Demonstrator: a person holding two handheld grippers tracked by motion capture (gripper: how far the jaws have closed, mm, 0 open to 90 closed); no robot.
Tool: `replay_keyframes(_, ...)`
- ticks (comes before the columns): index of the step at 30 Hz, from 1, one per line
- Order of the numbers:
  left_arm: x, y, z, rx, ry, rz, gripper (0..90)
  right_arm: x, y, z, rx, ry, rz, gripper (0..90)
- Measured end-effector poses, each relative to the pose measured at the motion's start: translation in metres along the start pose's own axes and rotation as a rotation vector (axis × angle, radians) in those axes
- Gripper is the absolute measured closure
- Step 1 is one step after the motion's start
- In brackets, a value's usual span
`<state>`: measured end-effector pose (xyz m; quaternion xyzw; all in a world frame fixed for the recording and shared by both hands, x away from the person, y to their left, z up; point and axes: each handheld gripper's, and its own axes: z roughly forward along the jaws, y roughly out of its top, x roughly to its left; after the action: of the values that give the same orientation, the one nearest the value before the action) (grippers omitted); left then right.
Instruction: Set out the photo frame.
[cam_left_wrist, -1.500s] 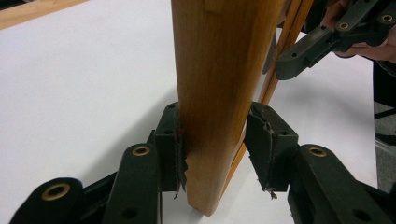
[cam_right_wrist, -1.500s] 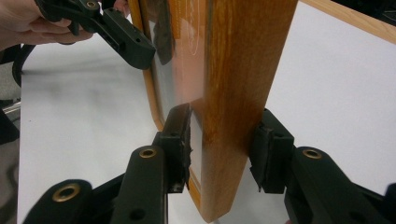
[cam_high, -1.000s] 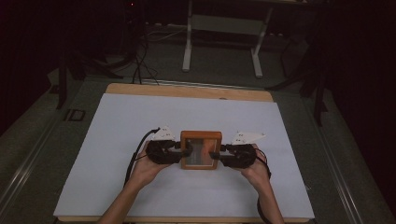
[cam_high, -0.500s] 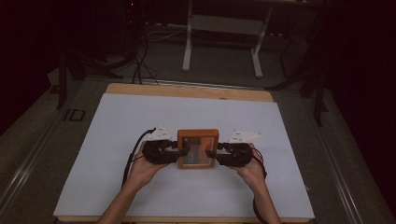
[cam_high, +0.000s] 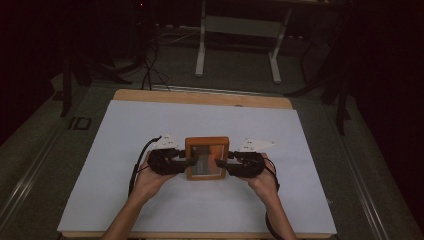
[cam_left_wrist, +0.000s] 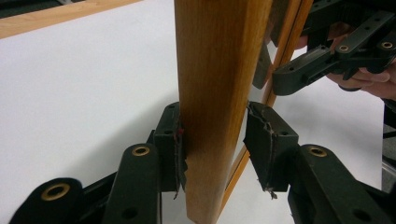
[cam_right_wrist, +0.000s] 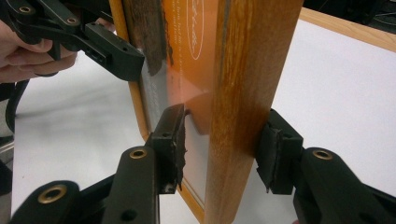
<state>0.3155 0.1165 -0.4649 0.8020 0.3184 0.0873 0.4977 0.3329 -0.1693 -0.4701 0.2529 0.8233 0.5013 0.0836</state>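
Gripping: left gripper (cam_high: 186, 162) and right gripper (cam_high: 223, 163) each clamp a side rail of the wooden frame (cam_high: 207, 157).
Hands: level, facing inward from opposite sides.
Frame: mid-table (cam_high: 125, 130), well apart from every edge.

Dim high view with black surroundings; both gripper views brighter and sharp, with glare on white table (cam_left_wrist: 84, 70).

A white sheet (cam_high: 150, 130) covers the wooden table (cam_high: 200, 97). A metal stand (cam_high: 240, 30) and loose cables (cam_high: 150, 70) lie well beyond the claws.
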Motion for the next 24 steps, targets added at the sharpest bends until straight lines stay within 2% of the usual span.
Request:
replay_keyframes(9,0.010,0.000,-0.002,0.004,-0.004,-0.027,59.1,-0.002,0.004,0.009,0.005,0.005,0.033,55.9)
replay_keyframes(24,0.027,0.000,0.000,0.032,-0.004,-0.097,57.7,-0.009,0.004,0.026,0.014,0.020,0.101,55.7)
